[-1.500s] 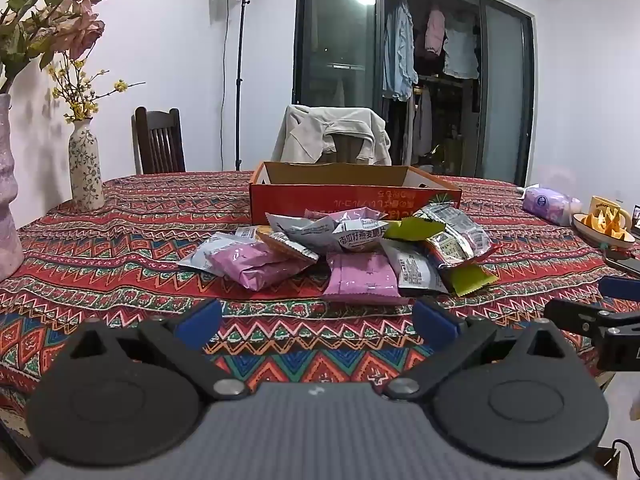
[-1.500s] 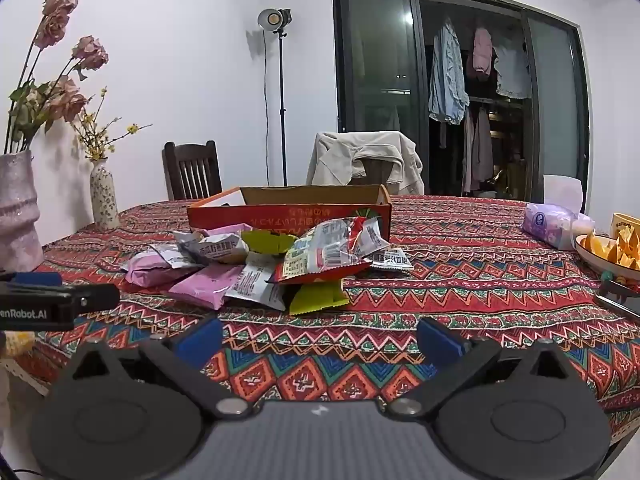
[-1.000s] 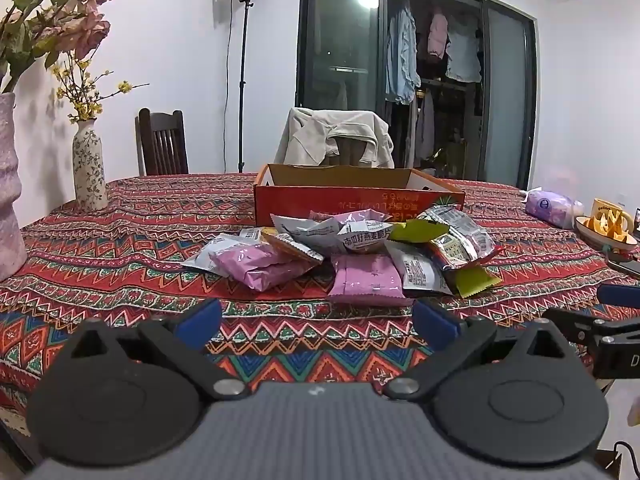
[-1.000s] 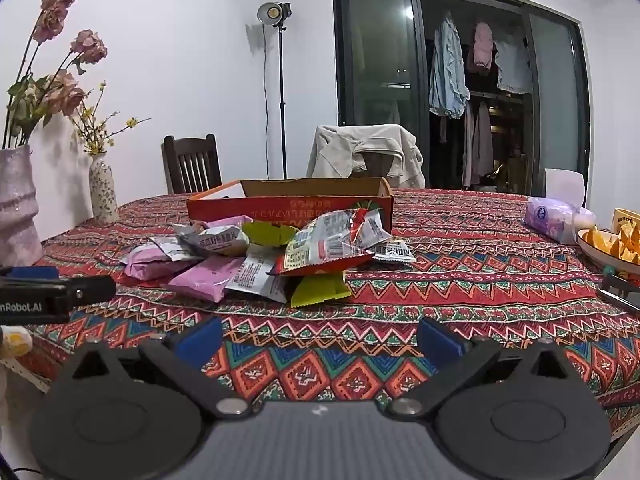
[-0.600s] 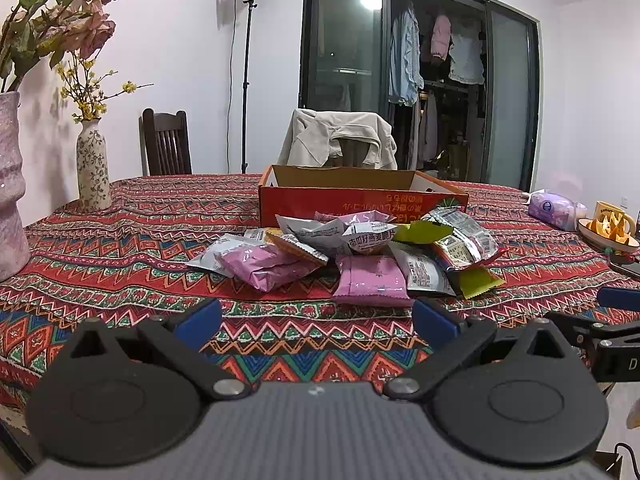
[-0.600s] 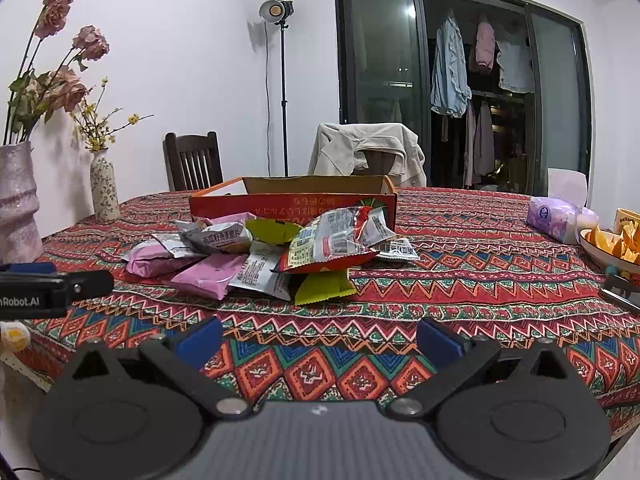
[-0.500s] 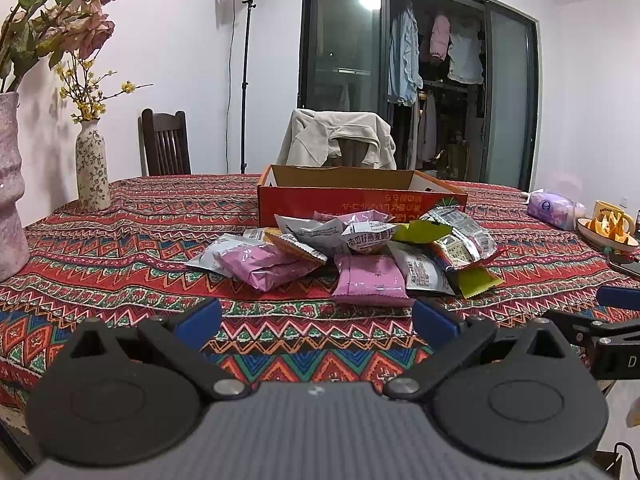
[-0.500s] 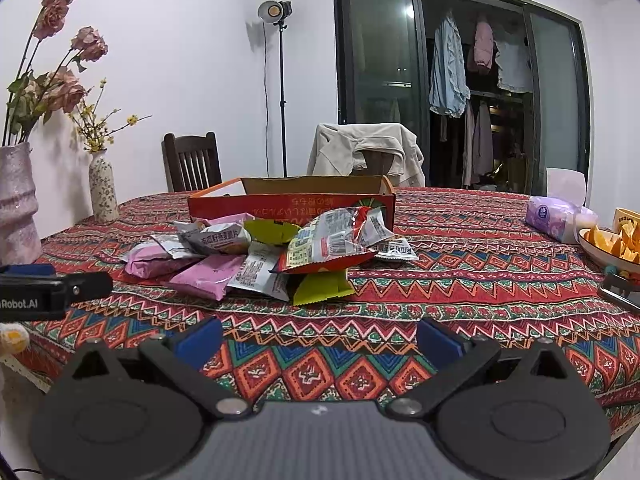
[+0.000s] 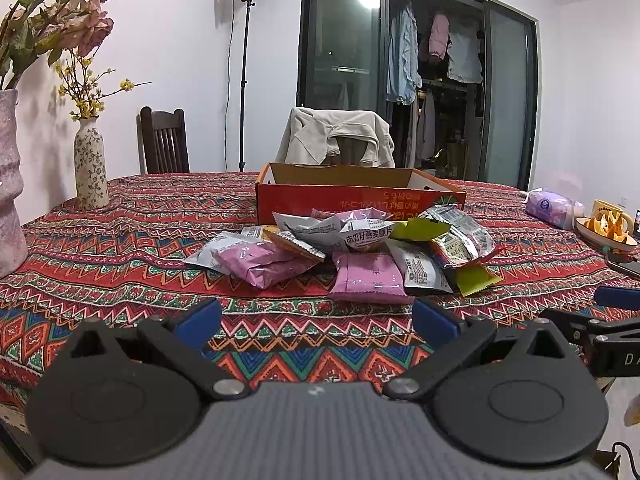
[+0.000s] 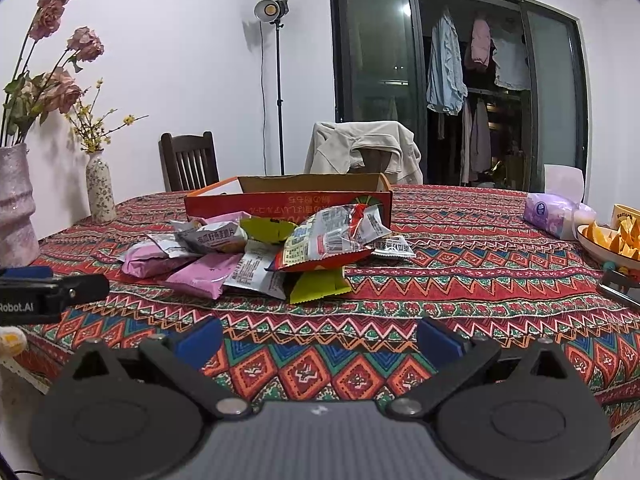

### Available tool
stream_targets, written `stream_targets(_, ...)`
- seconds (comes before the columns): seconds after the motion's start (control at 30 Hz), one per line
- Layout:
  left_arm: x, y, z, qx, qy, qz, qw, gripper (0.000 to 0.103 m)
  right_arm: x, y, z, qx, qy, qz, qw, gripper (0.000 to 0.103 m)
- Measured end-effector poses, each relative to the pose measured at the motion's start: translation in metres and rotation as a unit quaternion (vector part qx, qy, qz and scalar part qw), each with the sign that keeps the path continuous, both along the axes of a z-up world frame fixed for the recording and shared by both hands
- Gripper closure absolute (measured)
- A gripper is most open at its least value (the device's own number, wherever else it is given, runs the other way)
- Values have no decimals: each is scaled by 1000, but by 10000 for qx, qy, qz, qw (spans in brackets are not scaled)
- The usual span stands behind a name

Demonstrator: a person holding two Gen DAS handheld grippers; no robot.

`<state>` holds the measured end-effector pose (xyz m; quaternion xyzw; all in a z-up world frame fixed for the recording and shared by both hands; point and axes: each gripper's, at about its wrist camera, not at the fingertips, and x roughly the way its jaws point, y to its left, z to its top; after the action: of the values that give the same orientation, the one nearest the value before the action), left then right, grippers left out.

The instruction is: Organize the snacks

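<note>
A heap of snack packets lies on the patterned tablecloth in front of an open red cardboard box [image 9: 360, 200], also in the right wrist view [image 10: 288, 202]. The heap holds pink packets [image 9: 368, 276] [image 10: 204, 274], a grey oat-chip packet [image 9: 360, 234], a green packet [image 10: 318, 284] and a red-edged silver bag [image 10: 328, 240]. My left gripper [image 9: 316, 320] is open and empty at the table's near edge, short of the heap. My right gripper [image 10: 318, 336] is open and empty, also at the near edge, to the right of the left one.
Two vases with flowers [image 9: 90, 168] [image 9: 10, 184] stand at the left. A tissue pack [image 10: 554, 214], a plate of orange pieces [image 10: 612, 240] and a yellow mug [image 9: 608, 212] sit at the right. Chairs stand behind the table.
Both grippers have drifted only slightly; the views have shifted a little. The snacks and box have not moved. Both grippers stay open.
</note>
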<state>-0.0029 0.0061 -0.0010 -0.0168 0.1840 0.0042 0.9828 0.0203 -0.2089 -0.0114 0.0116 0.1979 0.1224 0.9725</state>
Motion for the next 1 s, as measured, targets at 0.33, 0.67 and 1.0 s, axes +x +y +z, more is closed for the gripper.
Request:
stream_targets(0.33,0,0,-2,-7,19,5,10000,0,0,-1,-1,1,7,-13,10000,0)
stream_targets(0.67,-1,2,-4,-35,29,32,10000,0,-1,0,-3,-11,4,-9,10000,0)
stream_targets(1.0,-2,4,-3,-40,38,38,10000,0,-1,0,-2,-11,7,-5,10000,0)
